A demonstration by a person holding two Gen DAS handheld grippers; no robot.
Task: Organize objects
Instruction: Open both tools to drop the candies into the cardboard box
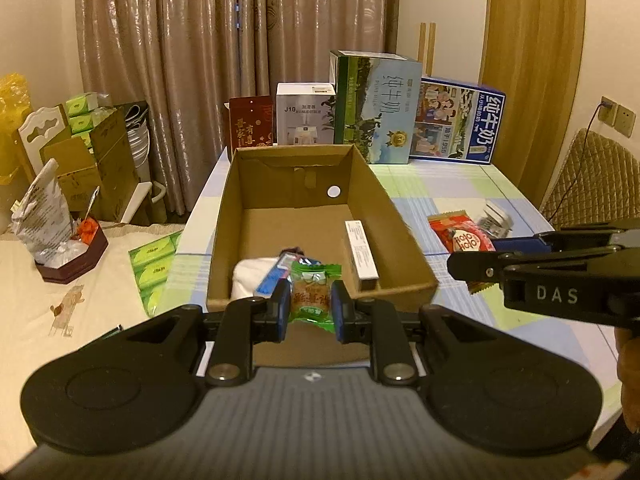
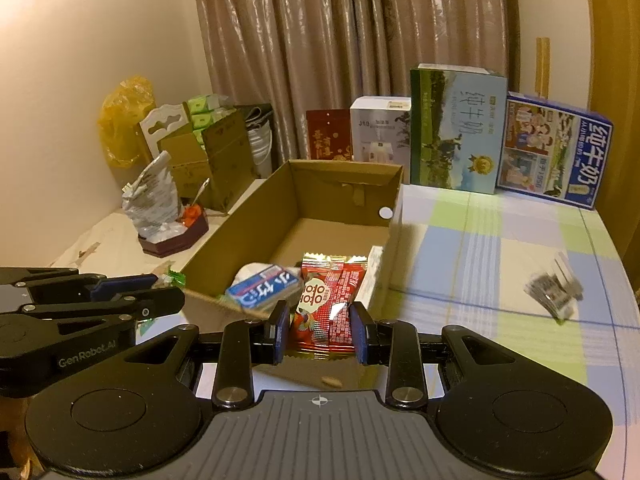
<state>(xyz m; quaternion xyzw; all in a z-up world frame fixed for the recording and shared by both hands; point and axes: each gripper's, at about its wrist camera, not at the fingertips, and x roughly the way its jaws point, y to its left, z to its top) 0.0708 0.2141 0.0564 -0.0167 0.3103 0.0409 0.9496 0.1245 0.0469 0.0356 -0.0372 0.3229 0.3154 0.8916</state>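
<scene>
My left gripper (image 1: 311, 312) is shut on a green-wrapped pastry (image 1: 311, 300), just over the near rim of the open cardboard box (image 1: 224, 216). In the box lie a long white carton (image 1: 362, 254), a blue-and-white pack (image 1: 276, 274) and a white bundle (image 1: 246, 282). My right gripper (image 2: 320, 332) is shut on a red snack packet (image 2: 328, 304), held above the box's near right corner (image 2: 384, 280). Each gripper shows in the other's view: the right gripper (image 1: 472, 260) with the red packet (image 1: 464, 238), and the left gripper (image 2: 168, 292) with the green wrapper (image 2: 173, 280).
A small crumpled silver-black packet (image 2: 554, 292) lies on the checked tablecloth (image 2: 500, 264) to the right of the box. Milk cartons (image 1: 376, 108) and other boxes (image 1: 304, 114) stand along the far edge. Tissue packs (image 1: 154, 268) and a dark tray (image 1: 72, 256) sit on the surface to the left.
</scene>
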